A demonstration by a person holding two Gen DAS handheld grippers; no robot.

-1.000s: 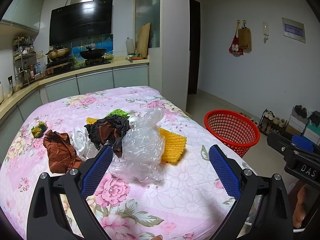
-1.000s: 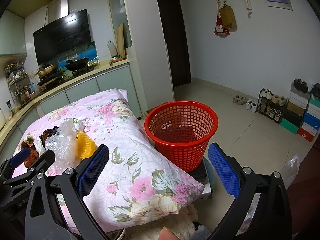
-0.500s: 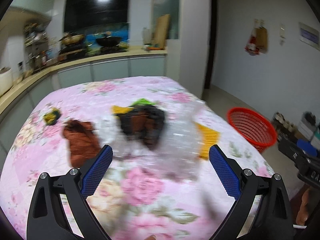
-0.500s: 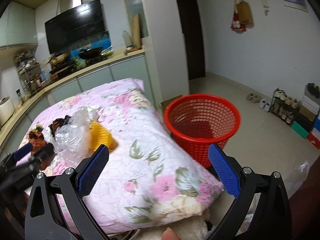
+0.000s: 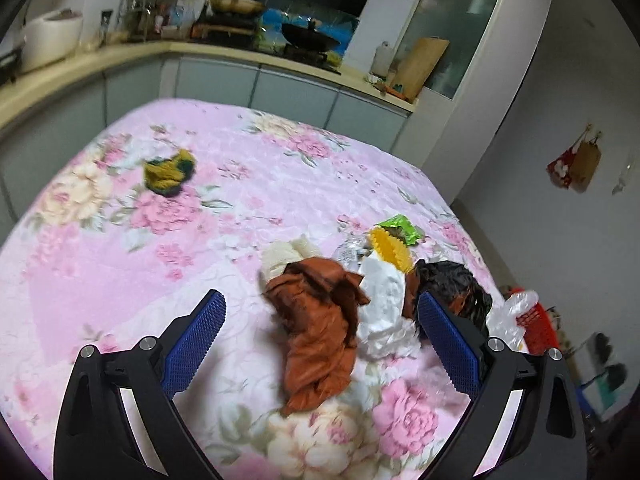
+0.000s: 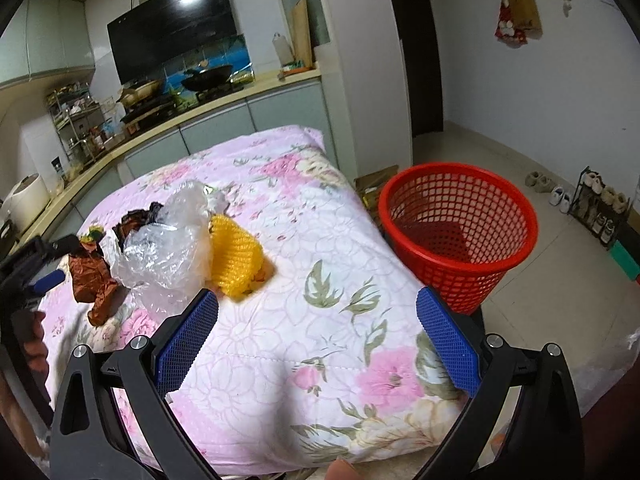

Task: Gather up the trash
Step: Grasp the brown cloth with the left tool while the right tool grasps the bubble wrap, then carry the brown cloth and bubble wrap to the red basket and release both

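The left gripper (image 5: 320,344) is spread wide with nothing between its blue pads, and it hangs just above the pink floral quilt (image 5: 120,264) that covers the work surface. The right gripper (image 6: 318,338) is likewise wide apart and empty, positioned over the near corner of the quilt. The trash lies in one heap on the quilt: a crumpled brown wrapper (image 5: 320,320) sits directly between the left gripper's fingers, touching a white crumpled sheet (image 5: 382,304) on the side toward the red basket. A black crumpled bag (image 5: 456,284) lies against that sheet, partly hidden behind the left gripper's right finger. A yellow foam net (image 6: 236,256) and a clear plastic bag (image 6: 168,236) touch each other on the heap's side nearest the basket. A green wrapper (image 5: 398,229) lies at the heap's far edge, and a cream-coloured wad (image 5: 284,256) touches the brown wrapper. A small yellow-green scrap (image 5: 168,170) lies well apart from the heap, farther out on the quilt. The red basket (image 6: 460,232) stands upright on the floor just beside the quilt's corner.
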